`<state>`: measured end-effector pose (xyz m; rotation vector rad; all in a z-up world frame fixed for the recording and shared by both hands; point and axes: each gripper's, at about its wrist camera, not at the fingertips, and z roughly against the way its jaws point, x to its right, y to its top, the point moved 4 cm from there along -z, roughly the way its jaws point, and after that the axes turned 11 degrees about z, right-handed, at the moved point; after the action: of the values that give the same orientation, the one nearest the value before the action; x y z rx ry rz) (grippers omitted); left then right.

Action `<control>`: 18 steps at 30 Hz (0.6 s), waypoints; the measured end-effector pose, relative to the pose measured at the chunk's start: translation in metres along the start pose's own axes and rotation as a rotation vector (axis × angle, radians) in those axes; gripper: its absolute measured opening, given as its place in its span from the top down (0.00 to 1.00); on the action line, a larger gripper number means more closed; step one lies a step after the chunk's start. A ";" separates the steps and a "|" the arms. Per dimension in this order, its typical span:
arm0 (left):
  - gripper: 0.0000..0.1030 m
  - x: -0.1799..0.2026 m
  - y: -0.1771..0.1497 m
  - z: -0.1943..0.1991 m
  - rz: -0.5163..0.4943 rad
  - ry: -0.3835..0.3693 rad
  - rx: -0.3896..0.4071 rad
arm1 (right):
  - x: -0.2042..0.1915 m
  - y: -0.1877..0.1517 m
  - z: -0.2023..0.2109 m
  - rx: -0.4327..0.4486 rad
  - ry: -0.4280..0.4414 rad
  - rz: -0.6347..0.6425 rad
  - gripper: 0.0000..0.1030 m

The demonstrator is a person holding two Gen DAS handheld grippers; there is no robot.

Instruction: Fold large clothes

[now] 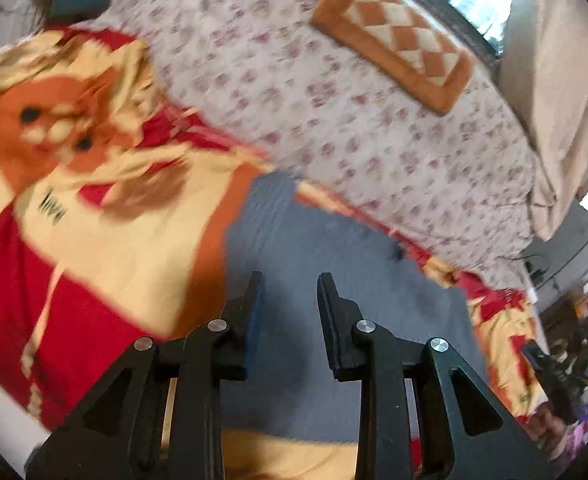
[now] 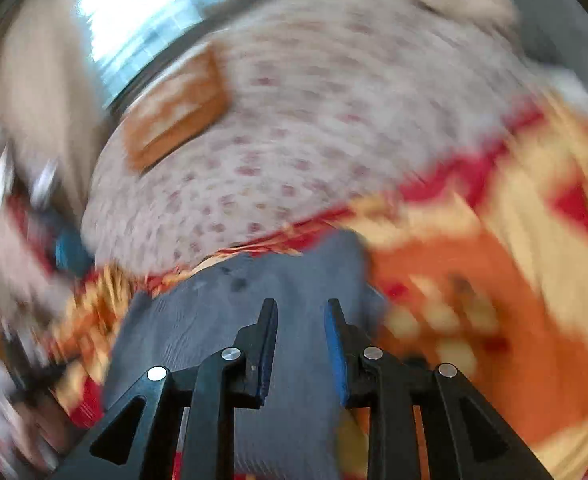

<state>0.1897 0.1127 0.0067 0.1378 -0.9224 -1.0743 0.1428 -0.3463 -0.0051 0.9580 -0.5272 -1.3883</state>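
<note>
A blue-grey garment [image 1: 326, 248] lies flat on a red, yellow and orange blanket [image 1: 106, 216] on the bed. My left gripper [image 1: 290, 280] is open and empty, hovering over the garment's near part. In the right wrist view the same garment [image 2: 222, 320] lies below my right gripper [image 2: 301, 305], which is open and empty above it. The right wrist view is heavily blurred.
A floral bedspread [image 1: 334, 112] covers the far half of the bed, with an orange checked cushion [image 1: 394, 40] on it near the window. A beige curtain [image 1: 550, 80] hangs at right. The blanket [image 2: 494, 280] spreads to the right in the right wrist view.
</note>
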 end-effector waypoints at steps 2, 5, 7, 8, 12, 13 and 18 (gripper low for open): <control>0.76 0.023 0.006 -0.012 -0.013 -0.020 -0.014 | -0.043 0.020 -0.027 -0.034 0.044 0.152 0.78; 0.70 0.050 0.011 -0.045 -0.053 0.029 -0.020 | -0.078 0.028 -0.083 -0.187 0.123 0.211 0.78; 0.70 0.060 0.009 -0.074 -0.119 0.074 -0.036 | -0.094 0.021 -0.128 -0.316 0.112 0.251 0.78; 0.70 0.064 0.009 -0.090 -0.159 0.095 -0.027 | -0.096 0.018 -0.148 -0.367 0.103 0.265 0.78; 0.70 0.039 -0.005 -0.148 -0.274 0.249 -0.012 | -0.073 -0.007 -0.204 -0.516 0.025 0.258 0.78; 0.71 0.026 -0.011 -0.166 -0.261 0.322 -0.065 | -0.064 -0.011 -0.210 -0.520 0.016 0.256 0.78; 0.53 0.025 -0.020 -0.177 -0.283 0.300 -0.061 | -0.028 -0.002 -0.238 -0.436 -0.015 0.219 0.76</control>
<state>0.3047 0.0253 -0.1013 0.3772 -0.6089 -1.3002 0.3285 -0.2592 -0.1299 0.5209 -0.3105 -1.2437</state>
